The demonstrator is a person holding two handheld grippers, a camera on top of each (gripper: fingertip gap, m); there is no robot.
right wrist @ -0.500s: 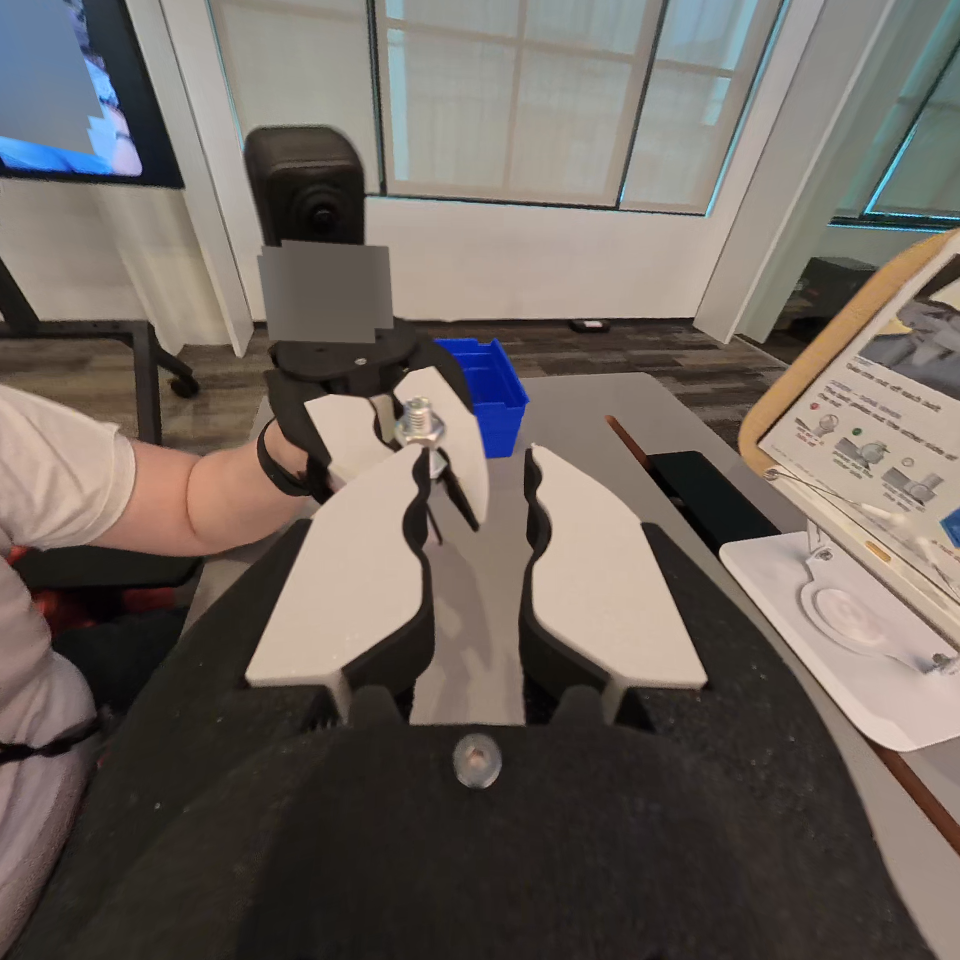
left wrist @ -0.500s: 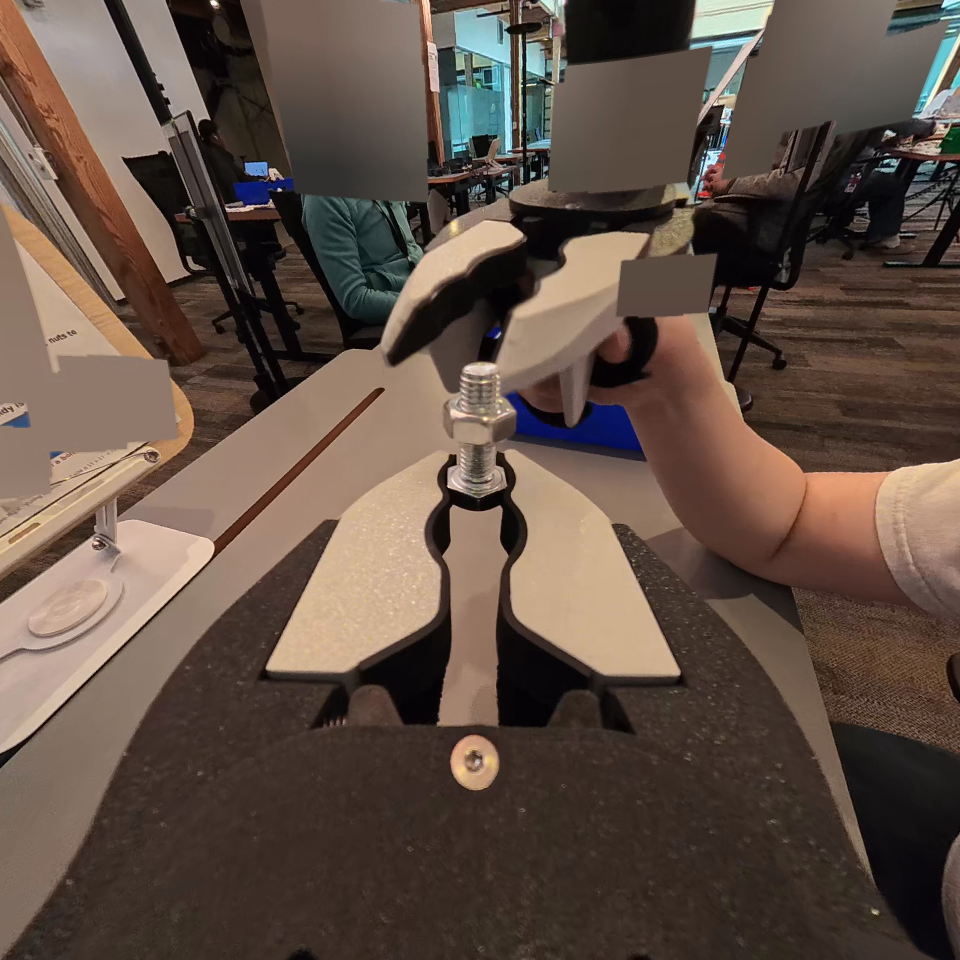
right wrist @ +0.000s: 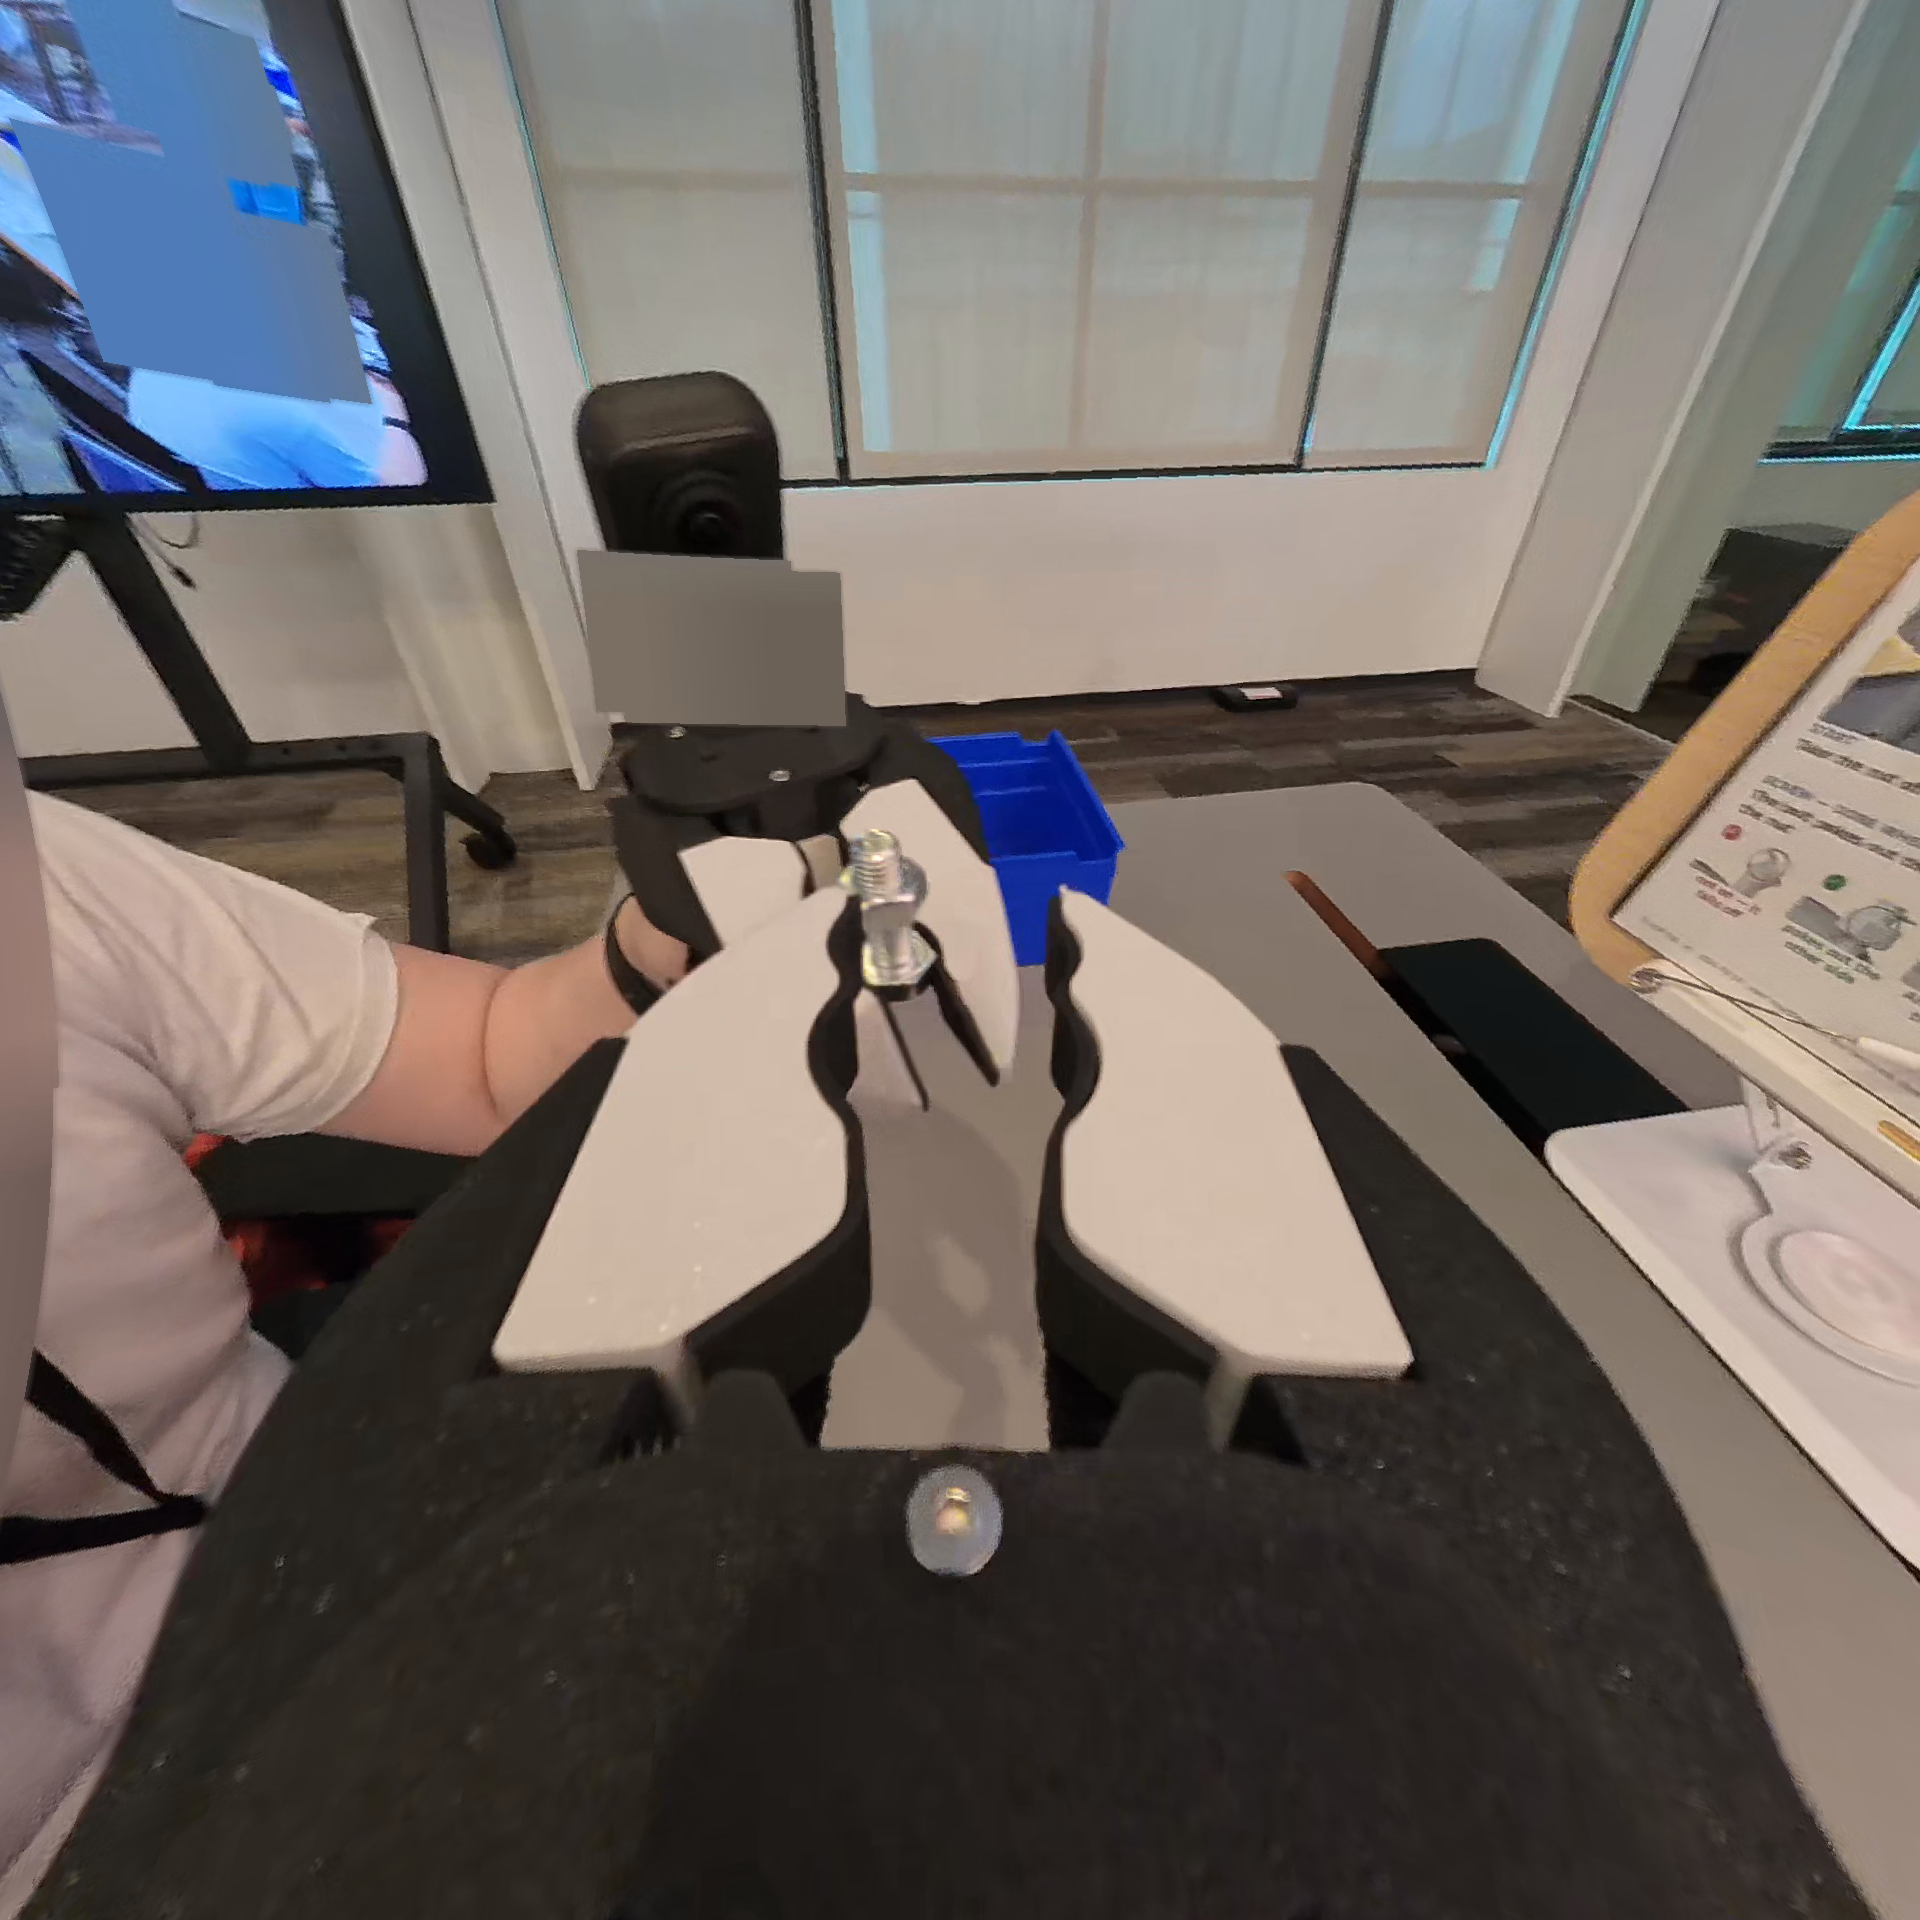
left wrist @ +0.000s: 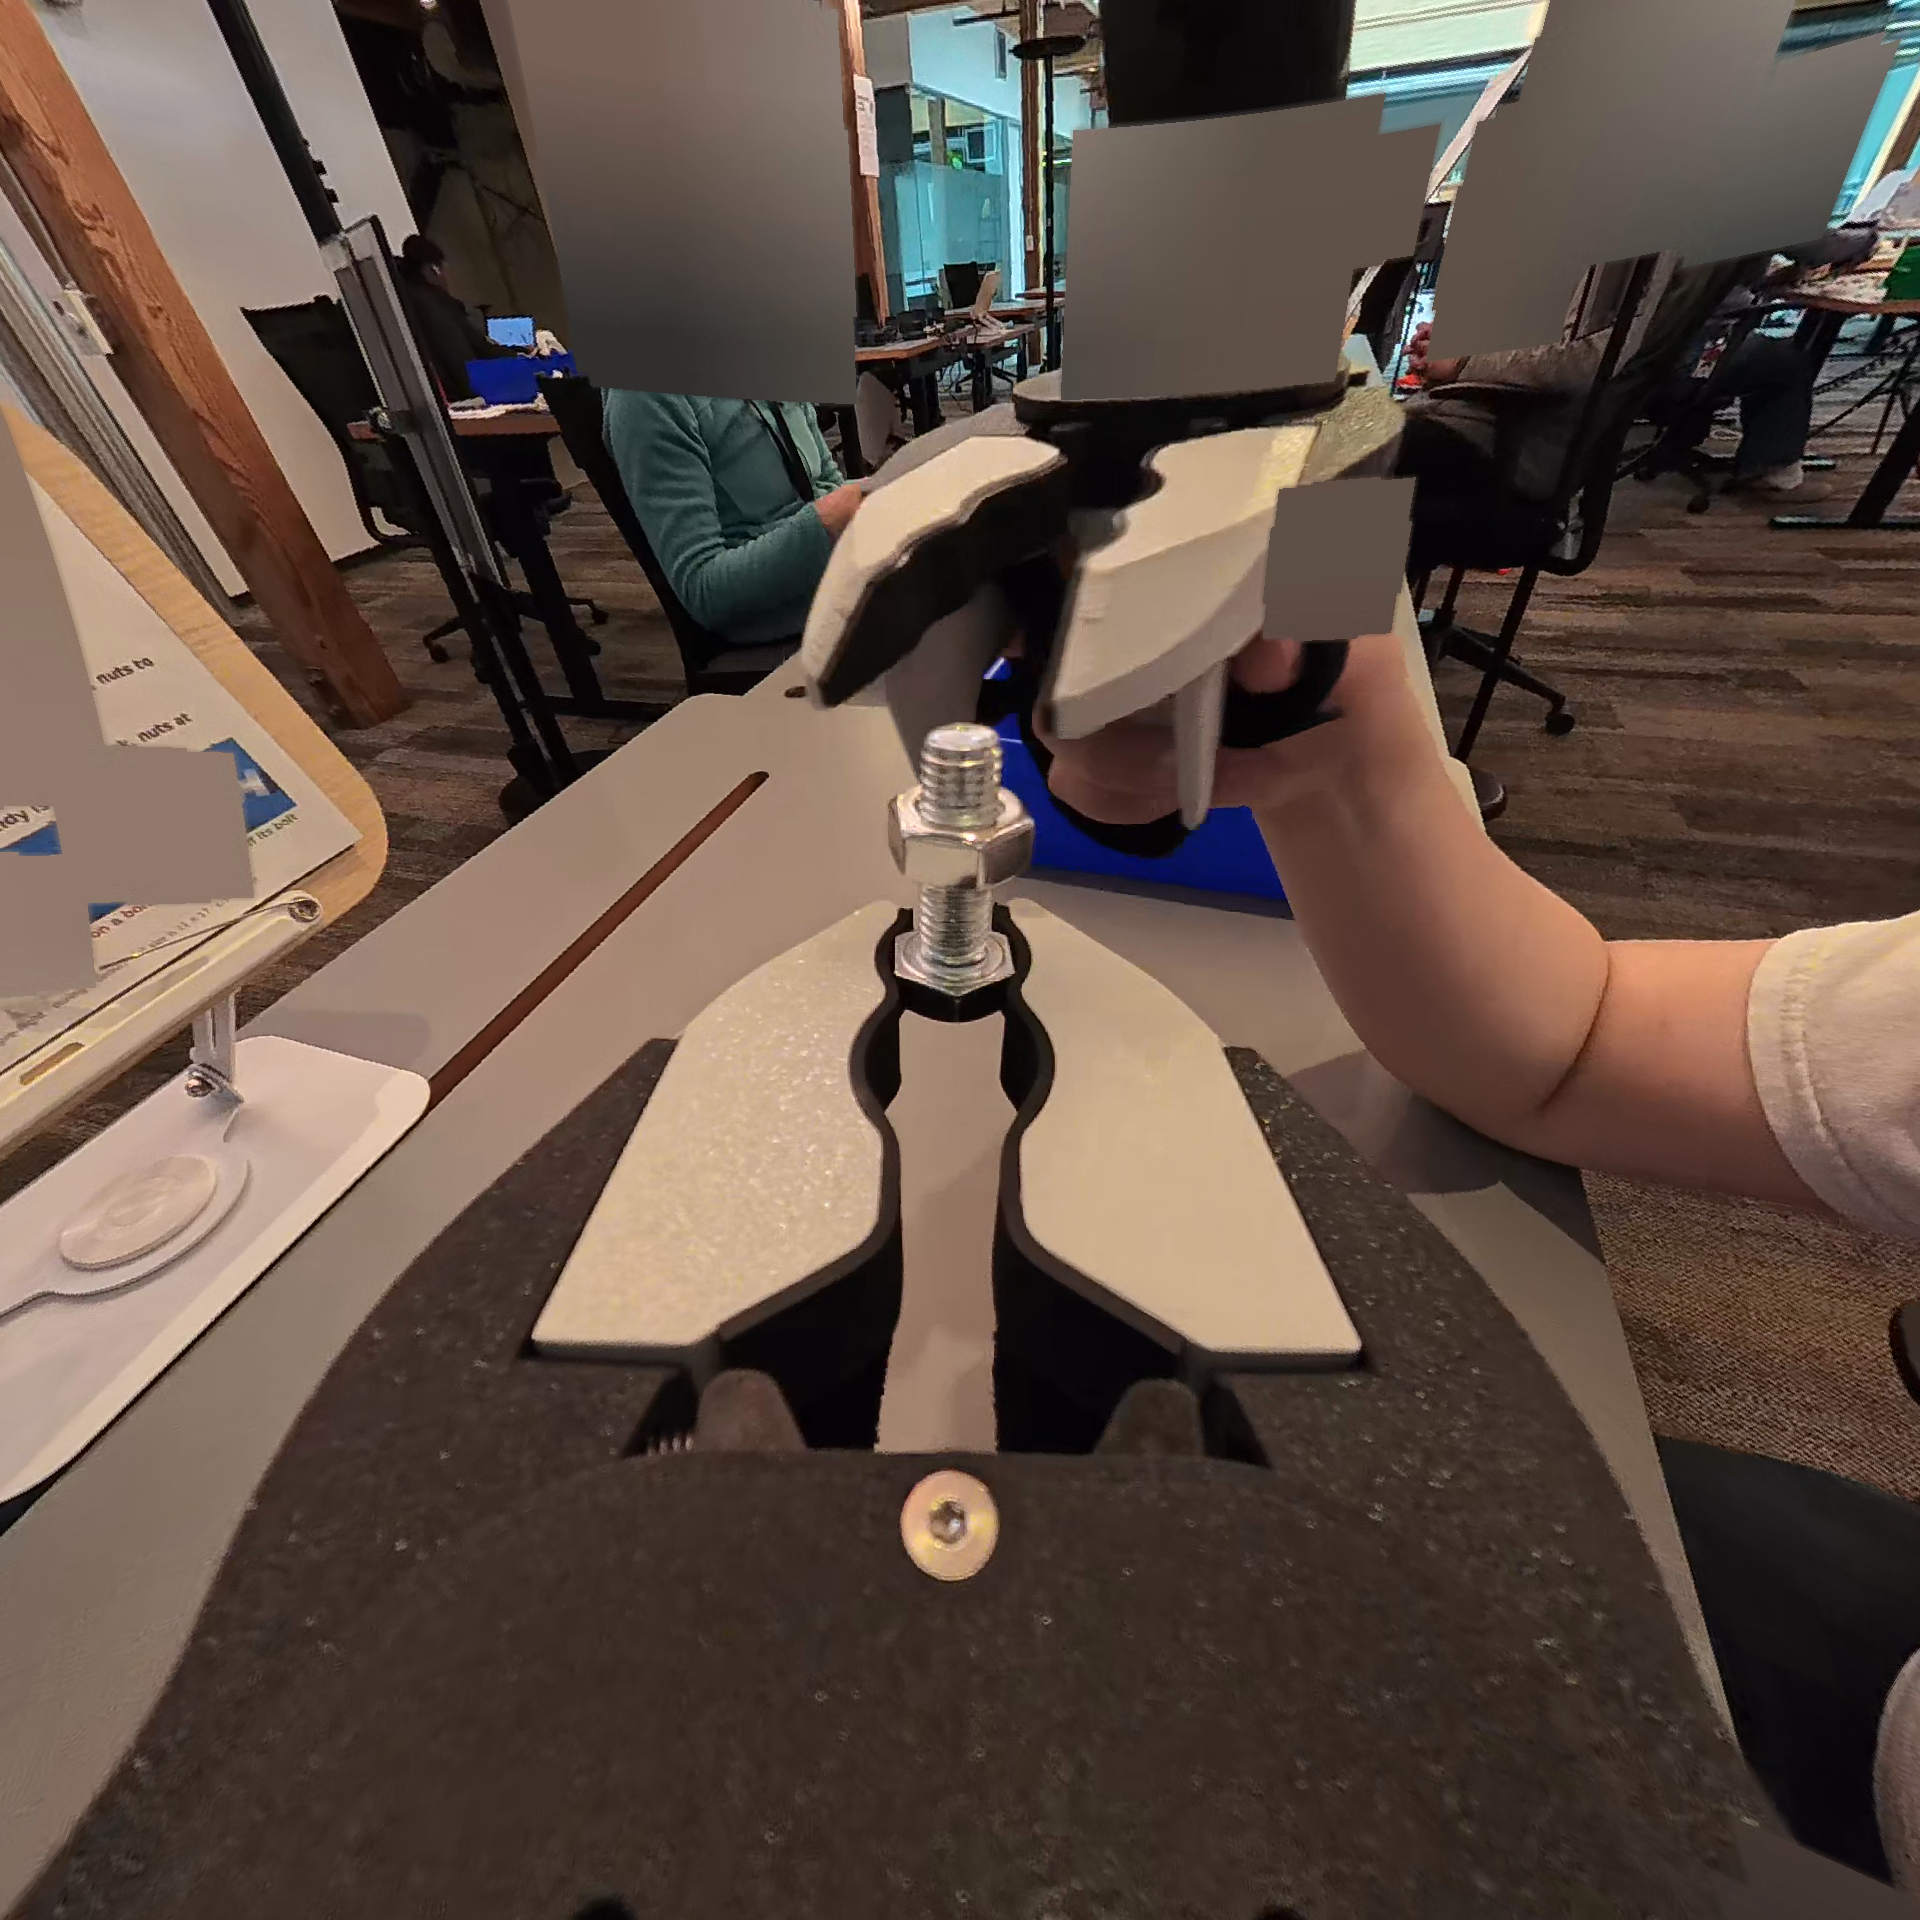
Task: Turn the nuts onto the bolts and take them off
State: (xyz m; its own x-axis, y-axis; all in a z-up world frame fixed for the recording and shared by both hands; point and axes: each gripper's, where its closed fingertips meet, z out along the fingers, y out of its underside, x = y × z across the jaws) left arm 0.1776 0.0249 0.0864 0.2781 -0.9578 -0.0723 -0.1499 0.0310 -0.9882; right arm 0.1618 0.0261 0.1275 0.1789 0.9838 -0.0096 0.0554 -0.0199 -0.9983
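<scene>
A printed instruction card [left wrist: 156, 707] with a wooden rim leans on a white stand [left wrist: 312, 1122] at the left edge of the table [left wrist: 779, 831]. In the left wrist view it carries lines of small black print and a blue band. In the right wrist view the same card shows, blurred, a heading, short lines of print, small pictures with captions, and a red and a green dot. A wall screen [right wrist: 260, 447] behind the table's far left corner shows a picture, with no letters legible. A white sheet [left wrist: 864, 135] on a distant post may carry print. The nut [left wrist: 961, 844] is too small to show any stamp.
</scene>
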